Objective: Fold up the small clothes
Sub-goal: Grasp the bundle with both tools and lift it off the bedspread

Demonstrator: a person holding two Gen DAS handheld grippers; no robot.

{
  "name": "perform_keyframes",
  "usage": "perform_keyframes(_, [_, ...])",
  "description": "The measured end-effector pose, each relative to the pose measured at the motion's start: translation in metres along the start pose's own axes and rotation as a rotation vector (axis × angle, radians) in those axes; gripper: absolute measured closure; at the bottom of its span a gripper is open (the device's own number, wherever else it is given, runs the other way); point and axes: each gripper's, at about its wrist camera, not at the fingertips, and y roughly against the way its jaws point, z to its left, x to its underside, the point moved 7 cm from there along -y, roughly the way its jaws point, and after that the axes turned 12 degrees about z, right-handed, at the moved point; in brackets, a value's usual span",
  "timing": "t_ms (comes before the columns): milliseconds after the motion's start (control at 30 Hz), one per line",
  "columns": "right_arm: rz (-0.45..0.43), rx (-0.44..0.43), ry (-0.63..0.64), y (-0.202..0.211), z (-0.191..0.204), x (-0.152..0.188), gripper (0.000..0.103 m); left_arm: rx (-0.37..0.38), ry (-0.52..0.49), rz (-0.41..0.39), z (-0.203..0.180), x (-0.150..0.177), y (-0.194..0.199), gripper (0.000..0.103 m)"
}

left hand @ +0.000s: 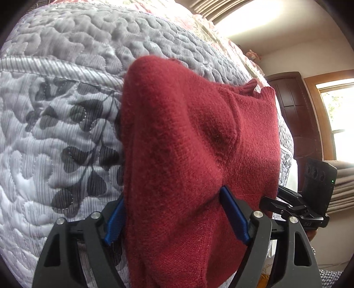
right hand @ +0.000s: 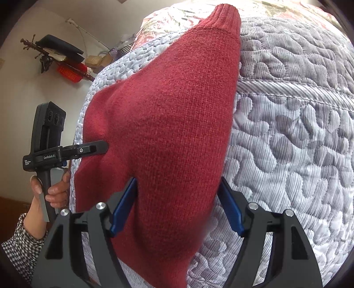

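The red sweater (left hand: 194,137) is a thick, close-knit garment in deep red, lying on the bed over a grey quilt (left hand: 55,115) stitched with pebble swirls and printed with dark leaf sprigs. From my left gripper (left hand: 174,212) I see the knit rising in a bulky fold straight ahead, its ribbed edge (left hand: 254,87) curling at the far end. My left fingers (left hand: 233,216) stand wide apart with the red cloth bunched between and over them; the cloth hides the left blue pad's inner face, so I cannot tell whether they press on it at all. From my right gripper (right hand: 177,203) a tapering part of the sweater runs away from me to a ribbed cuff (right hand: 225,16) near the top of the quilt. My right fingers (right hand: 231,206) are also spread wide, the cloth touching the left pad while the right pad stands beside bare quilt. In the right view my left hand (right hand: 52,188), in a checked sleeve (right hand: 22,248), holds the other gripper's handle, and its black tip touches the sweater's left edge. Behind it a wall shelf (right hand: 59,53) carries dark and red objects. In the left view a dark wooden door (left hand: 292,106) and a bright window (left hand: 338,106) stand beyond the bed.
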Motion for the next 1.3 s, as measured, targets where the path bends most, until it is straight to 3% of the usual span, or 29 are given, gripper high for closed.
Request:
perform_keyframes(200, [0.008,-0.013,0.001,-0.01,0.004,-0.007,0.03,0.052,-0.02,0.003,-0.001,-0.003,-0.002,0.03])
perform_keyframes(367, [0.016,-0.028,-0.007,-0.017,0.006,-0.012,0.03,0.098,-0.001,0.027,0.007,-0.004,-0.007,0.029])
perform_keyframes(667, [0.026,-0.077,-0.034,-0.033,0.012,-0.023,0.029,0.057,-0.045,0.044,-0.004,-0.009,-0.014,0.024])
perform_keyframes(733, [0.026,-0.087,-0.037,-0.035,0.011,-0.023,0.03,0.047,-0.059,0.041,-0.009,-0.011,-0.014,0.028])
perform_keyframes(900, [0.026,-0.109,-0.04,-0.038,0.016,-0.026,0.038,0.087,-0.053,0.028,-0.009,-0.009,-0.009,0.051])
perform_keyframes(1000, [0.021,-0.115,-0.042,-0.035,0.012,-0.024,0.043,0.092,-0.062,0.018,-0.013,-0.008,-0.006,0.058])
perform_keyframes(1133, [0.015,-0.141,-0.038,-0.03,0.01,-0.022,0.049,0.093,-0.065,0.007,-0.015,-0.007,-0.004,0.059])
perform_keyframes(1300, [0.023,-0.16,-0.047,-0.033,0.005,-0.026,0.05,0.12,-0.039,0.011,-0.007,-0.009,-0.011,0.05])
